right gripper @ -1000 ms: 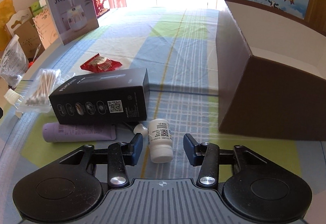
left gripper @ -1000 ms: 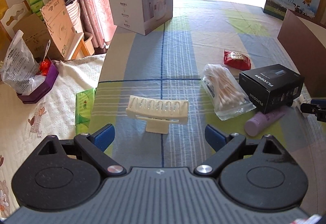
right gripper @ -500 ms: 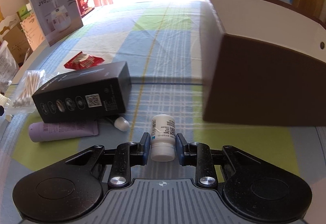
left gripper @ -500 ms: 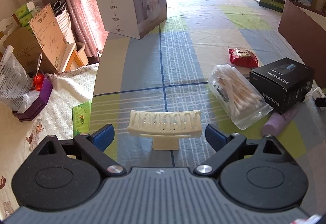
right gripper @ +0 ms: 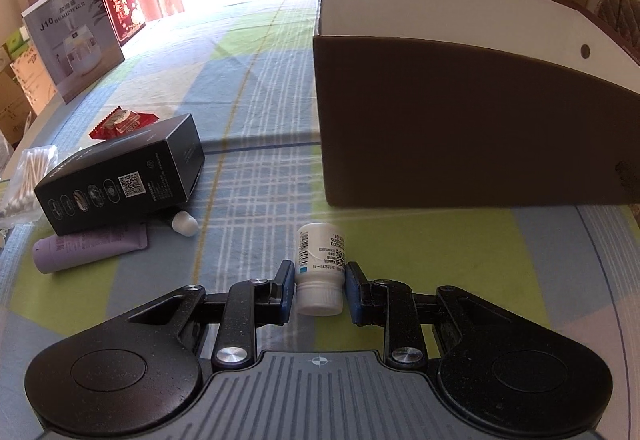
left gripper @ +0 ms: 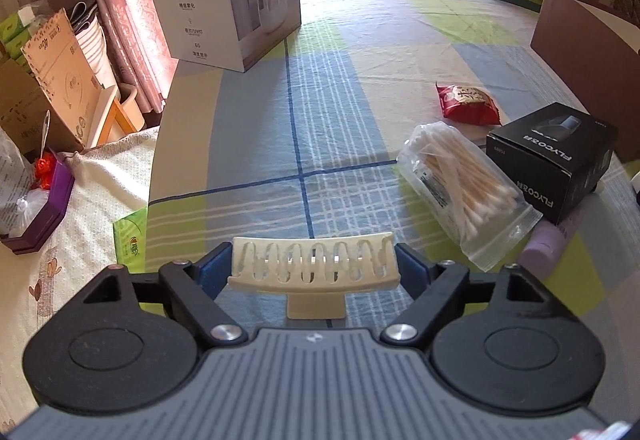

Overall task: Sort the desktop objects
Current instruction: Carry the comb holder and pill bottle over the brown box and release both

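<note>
While both grippers are closing in on their own item, the scene is reading like this:

Left gripper (left gripper: pixel 314 268): its jaws, wide apart a second ago, are now pressing against both ends of the cream comb attachment (left gripper: pixel 314 265), which is sitting near the front edge of the table.
Right gripper (right gripper: pixel 318 290): having shut half a second ago, it is staying clamped on the white pill bottle (right gripper: pixel 320 266), which is pointing away toward the brown box (right gripper: pixel 460 128).
What this is meaning: both pickups are looking secured, so carrying is probably coming next; the open brown box, far right, is likely serving as the destination.
Still waiting: cotton swab bag (left gripper: pixel 464 188), black carton (left gripper: pixel 554 158), purple tube (right gripper: pixel 90 246) and red snack packet (left gripper: pixel 466 102) are lying in a cluster at mid-table.
</note>
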